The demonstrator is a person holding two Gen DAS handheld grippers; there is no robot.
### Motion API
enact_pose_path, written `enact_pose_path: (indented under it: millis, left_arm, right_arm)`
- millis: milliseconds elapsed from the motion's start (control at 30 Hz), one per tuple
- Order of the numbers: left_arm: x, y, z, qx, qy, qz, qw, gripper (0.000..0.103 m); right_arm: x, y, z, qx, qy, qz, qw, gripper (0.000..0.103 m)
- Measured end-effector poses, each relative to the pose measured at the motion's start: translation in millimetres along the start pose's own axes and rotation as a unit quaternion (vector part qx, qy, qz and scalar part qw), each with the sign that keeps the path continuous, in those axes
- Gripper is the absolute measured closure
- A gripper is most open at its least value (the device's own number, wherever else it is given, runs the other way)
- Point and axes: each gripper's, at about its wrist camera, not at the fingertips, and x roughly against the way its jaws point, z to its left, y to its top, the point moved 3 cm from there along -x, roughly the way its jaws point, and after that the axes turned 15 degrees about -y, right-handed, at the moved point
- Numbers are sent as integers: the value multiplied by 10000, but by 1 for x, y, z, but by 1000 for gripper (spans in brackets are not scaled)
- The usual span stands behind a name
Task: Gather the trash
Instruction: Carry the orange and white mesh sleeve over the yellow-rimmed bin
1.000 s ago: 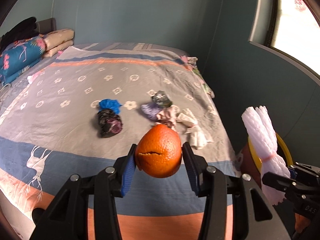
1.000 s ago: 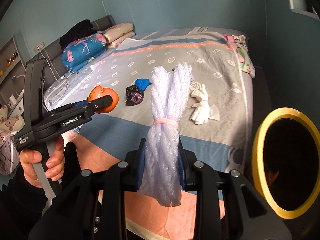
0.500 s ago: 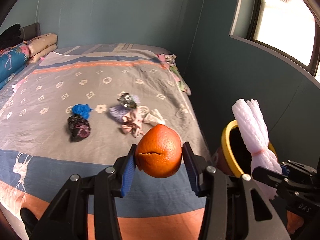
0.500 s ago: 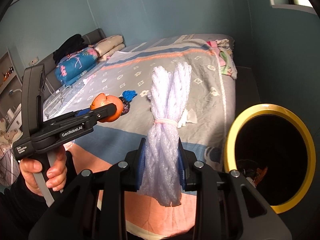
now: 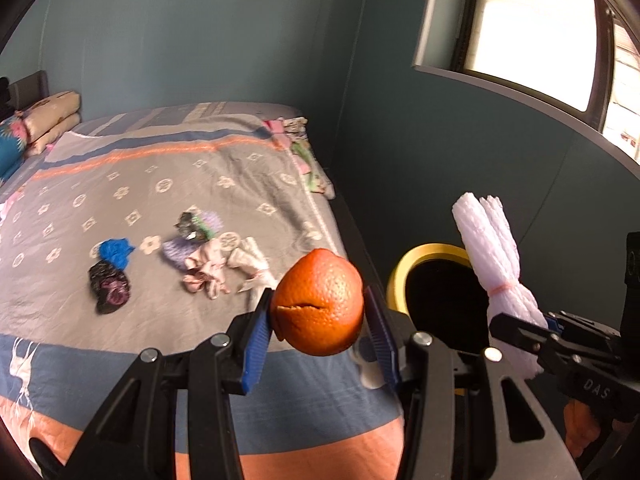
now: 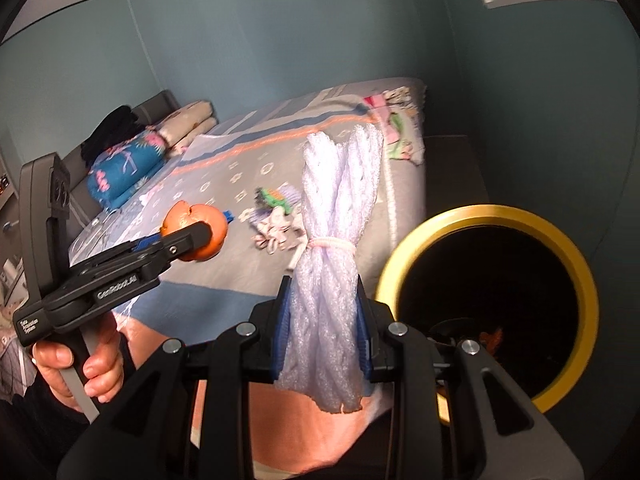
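Note:
My left gripper (image 5: 318,336) is shut on an orange peel (image 5: 318,302), held in the air over the bed's foot edge; it also shows in the right wrist view (image 6: 196,236). My right gripper (image 6: 322,334) is shut on a white foam net bundle (image 6: 336,240), tied with a pink band; the bundle also shows in the left wrist view (image 5: 494,276). A yellow-rimmed trash bin (image 6: 476,216) stands on the floor right of the bed, with some trash inside. It also shows in the left wrist view (image 5: 398,276), right of the peel.
On the grey patterned bed (image 5: 120,184) lie a blue scrap (image 5: 114,250), a dark crumpled wrapper (image 5: 108,292), purple and pink scraps (image 5: 200,256) and white tissue (image 5: 252,264). Pillows (image 6: 120,164) lie at the headboard. A teal wall and a window (image 5: 532,28) are to the right.
Both grippers have swung to the right with their loads. The bin has come nearer in both views and the bed has shifted left.

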Motion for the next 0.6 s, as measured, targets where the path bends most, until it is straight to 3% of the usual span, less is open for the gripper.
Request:
enact_pose_path:
  millis: [600]
  left_arm:
    - [-79,17,-63,-355,-726,316,9962,60]
  right_arm:
    - [-7,11,-82,-603,-645,1,9961,76]
